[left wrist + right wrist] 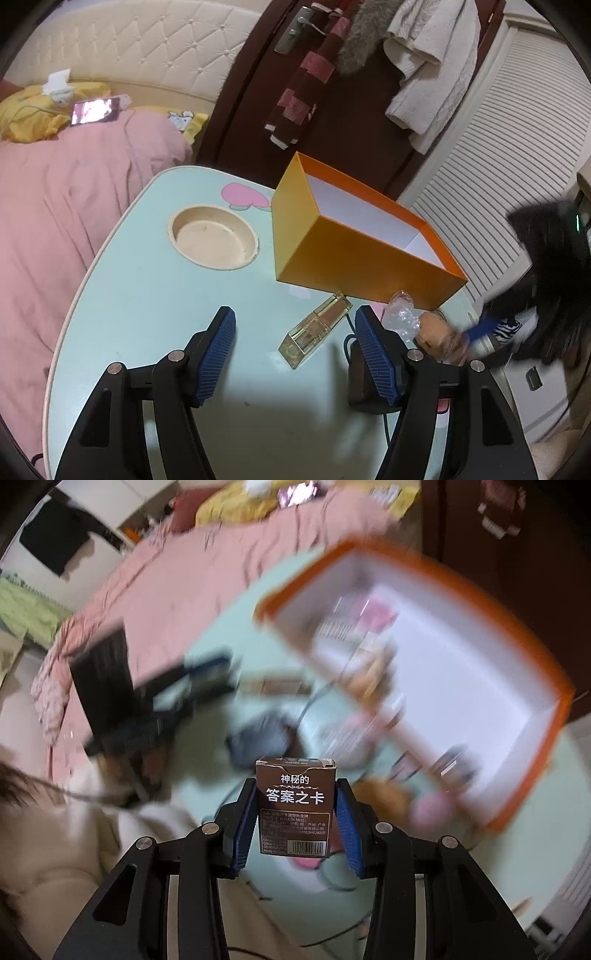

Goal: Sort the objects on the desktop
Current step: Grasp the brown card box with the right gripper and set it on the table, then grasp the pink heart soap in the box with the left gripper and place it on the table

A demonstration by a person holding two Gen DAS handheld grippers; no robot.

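Observation:
My left gripper (293, 325) is open and empty above the mint-green table (140, 280). A clear gold bottle (314, 330) lies on the table between its fingers, short of the orange box (354, 258). My right gripper (296, 794) is shut on a brown card box (295, 805) with white Chinese print, held in the air. The orange box (424, 664) with its white inside shows blurred ahead and right of it. The right gripper appears as a blue blur (480, 328) in the left wrist view, at the right table edge.
A round recess (213, 236) sits in the table's left half. Crumpled clear plastic (400, 314), a tan plush (436, 332) and a black device with a cable (360, 373) lie by the right finger. A pink-covered bed (66, 206) borders the table's left side.

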